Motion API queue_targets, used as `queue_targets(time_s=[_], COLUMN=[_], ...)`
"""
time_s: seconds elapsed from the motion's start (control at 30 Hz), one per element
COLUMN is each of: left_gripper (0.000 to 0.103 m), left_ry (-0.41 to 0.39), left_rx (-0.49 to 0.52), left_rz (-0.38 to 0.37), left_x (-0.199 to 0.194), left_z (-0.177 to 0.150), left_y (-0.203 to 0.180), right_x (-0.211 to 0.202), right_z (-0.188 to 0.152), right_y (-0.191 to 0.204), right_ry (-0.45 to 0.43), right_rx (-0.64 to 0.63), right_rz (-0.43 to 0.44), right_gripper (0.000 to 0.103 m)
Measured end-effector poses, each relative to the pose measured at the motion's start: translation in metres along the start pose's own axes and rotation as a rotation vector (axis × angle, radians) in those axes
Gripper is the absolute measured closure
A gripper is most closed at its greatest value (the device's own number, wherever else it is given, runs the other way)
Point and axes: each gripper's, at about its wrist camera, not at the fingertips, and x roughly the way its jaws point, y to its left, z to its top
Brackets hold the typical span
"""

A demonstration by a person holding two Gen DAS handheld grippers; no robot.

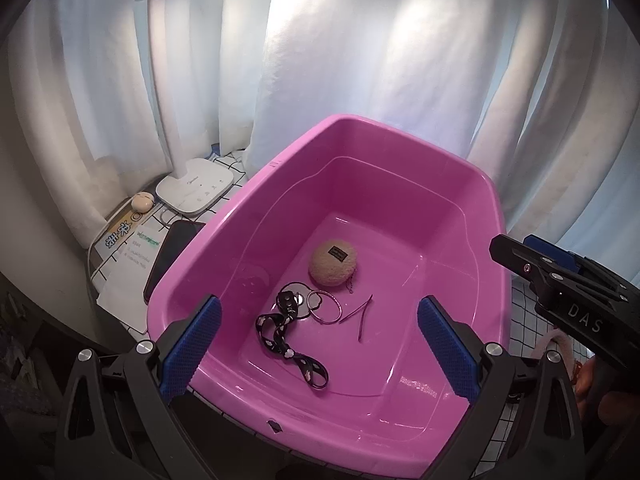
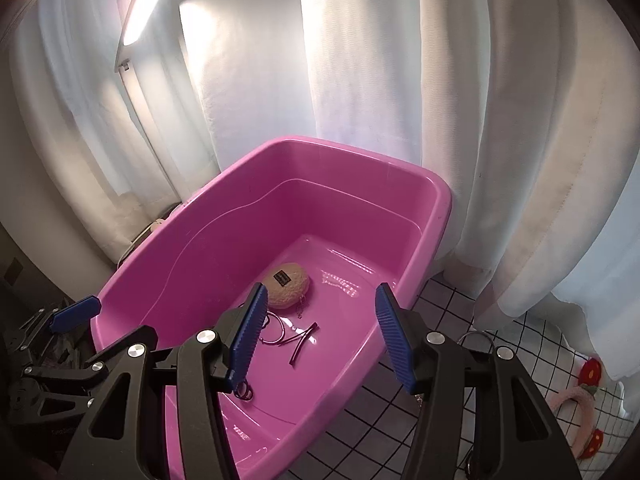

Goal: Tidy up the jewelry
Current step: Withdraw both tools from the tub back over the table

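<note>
A pink plastic tub (image 1: pixel 224 216) (image 2: pixel 360 156) stands on a gridded cloth. On its floor lie a tan fuzzy ball (image 1: pixel 334 266) (image 2: pixel 286 286) with a black label and a short chain, a black strap with white flowers (image 1: pixel 288 344), a thin hoop (image 1: pixel 330 306) (image 2: pixel 276 332) and a bent pink pin (image 1: pixel 362 316) (image 2: pixel 302 340). My left gripper (image 1: pixel 320 304) hovers over the tub's near rim, open wide, nothing between its blue pads (image 1: pixel 192 348). My right gripper (image 2: pixel 322 292) hangs over the tub's right side, open and empty; it also shows at the right edge as the right gripper (image 1: pixel 560 280).
A white lamp base (image 1: pixel 196 188), a dark phone (image 1: pixel 172 256), papers (image 1: pixel 128 248) and a small cream case (image 1: pixel 143 200) sit left of the tub. White curtains hang close behind. On the cloth (image 2: pixel 440 312) to the right lie a pink headband (image 2: pixel 572 404) and a metal ring (image 2: pixel 476 336).
</note>
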Motion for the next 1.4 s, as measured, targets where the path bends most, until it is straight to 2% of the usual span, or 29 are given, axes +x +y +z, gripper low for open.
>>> queue_targets(time_s=[0.17, 0.33, 0.53, 0.77, 0.97, 1.13, 1.4], left_gripper=[0.007, 0.007, 0.007, 0.007, 0.007, 0.006, 0.006], left_ry=[-0.036, -0.054, -0.032, 0.023, 0.034, 0.074, 0.117], left_rx=[0.02, 0.068, 0.14, 0.199, 0.24, 0.26, 0.238], left_rz=[-0.047, -0.122, -0.223, -0.301, -0.281, -0.221, -0.151], left_x=[-0.018, -0.029, -0.032, -0.022, 0.005, 0.048, 0.101], left_z=[0.0, -0.006, -0.021, -0.048, -0.073, -0.09, -0.112], left_y=[-0.023, -0.064, -0.122, -0.182, -0.218, -0.234, -0.238], right_x=[-0.031, -0.064, -0.107, -0.149, -0.15, -0.118, -0.066], right_z=[-0.02, -0.054, -0.102, -0.163, -0.213, -0.249, -0.279], right_y=[-0.03, -0.077, -0.142, -0.209, -0.26, -0.304, -0.35], right_ry=[-0.04, -0.058, -0.055, -0.039, 0.002, 0.089, 0.197], right_rx=[0.059, 0.136, 0.235, 0.362, 0.453, 0.529, 0.613], right_rz=[-0.02, -0.092, -0.232, -0.34, -0.393, -0.411, -0.428], right_gripper=[0.047, 0.046, 0.046, 0.045, 0.043, 0.043, 0.043])
